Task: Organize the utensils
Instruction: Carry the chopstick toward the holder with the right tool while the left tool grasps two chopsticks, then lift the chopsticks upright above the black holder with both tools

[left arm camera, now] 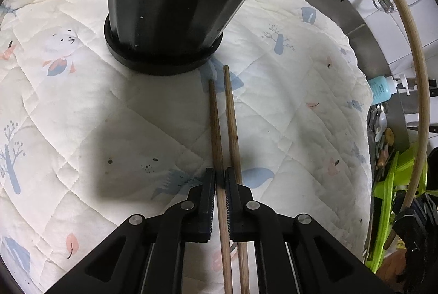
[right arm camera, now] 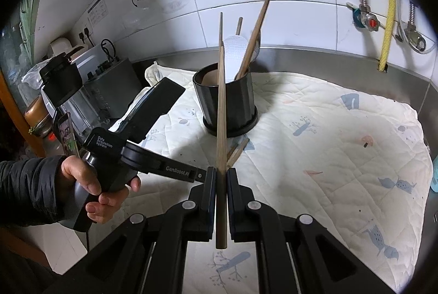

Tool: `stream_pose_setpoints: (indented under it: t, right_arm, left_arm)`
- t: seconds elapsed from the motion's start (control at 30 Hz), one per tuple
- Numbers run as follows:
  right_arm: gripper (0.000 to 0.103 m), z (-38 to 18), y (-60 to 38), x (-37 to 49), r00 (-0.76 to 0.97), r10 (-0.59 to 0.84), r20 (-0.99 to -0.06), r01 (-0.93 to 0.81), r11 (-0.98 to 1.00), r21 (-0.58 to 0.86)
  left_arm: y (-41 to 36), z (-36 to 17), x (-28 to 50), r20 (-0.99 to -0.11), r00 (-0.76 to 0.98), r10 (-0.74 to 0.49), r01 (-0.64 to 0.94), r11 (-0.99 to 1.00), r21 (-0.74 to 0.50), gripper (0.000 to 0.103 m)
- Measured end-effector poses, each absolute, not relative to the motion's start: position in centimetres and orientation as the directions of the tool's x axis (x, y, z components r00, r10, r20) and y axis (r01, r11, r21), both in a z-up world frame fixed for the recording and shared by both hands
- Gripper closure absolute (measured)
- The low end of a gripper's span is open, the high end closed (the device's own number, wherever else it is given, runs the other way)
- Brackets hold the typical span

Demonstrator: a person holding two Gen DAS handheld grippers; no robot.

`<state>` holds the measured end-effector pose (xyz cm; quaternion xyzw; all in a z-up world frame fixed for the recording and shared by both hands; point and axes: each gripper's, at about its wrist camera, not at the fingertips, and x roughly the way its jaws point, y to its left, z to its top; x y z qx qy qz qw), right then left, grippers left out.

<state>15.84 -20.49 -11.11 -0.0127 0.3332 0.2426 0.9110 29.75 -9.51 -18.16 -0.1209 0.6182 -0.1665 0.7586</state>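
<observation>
A black utensil holder (left arm camera: 164,9) stands on the white quilted mat (left arm camera: 82,91); in the right wrist view the holder (right arm camera: 227,102) has chopsticks and a white perforated utensil (right arm camera: 235,58) in it. My left gripper (left arm camera: 220,176) is shut on one brown chopstick (left arm camera: 216,124) low over the mat, just in front of the holder; a second chopstick (left arm camera: 232,113) lies beside it on the mat. My right gripper (right arm camera: 221,173) is shut on a chopstick (right arm camera: 220,107) that points up toward the holder. The left gripper also shows in the right wrist view (right arm camera: 208,176), held by a hand.
A steel counter edge (left arm camera: 356,20) and tiled wall with pipes (right arm camera: 388,20) lie behind the mat. A green rack (left arm camera: 394,184) with cutlery and a blue bottle (left arm camera: 382,88) stand to the right. Appliances (right arm camera: 90,91) stand at the left.
</observation>
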Motion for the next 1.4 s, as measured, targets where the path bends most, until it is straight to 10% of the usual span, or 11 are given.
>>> stream_pose_setpoints:
  t: [1.4]
  right_arm:
    - [0.093,-9.1,-18.9,16.0,0.681,0.323,-0.657,-0.444,0.896,-0.021]
  left_arm:
    - [-3.6,-1.5,26.7,-0.697,0.558,-0.450,0.280,0.893,-0.352,0.097]
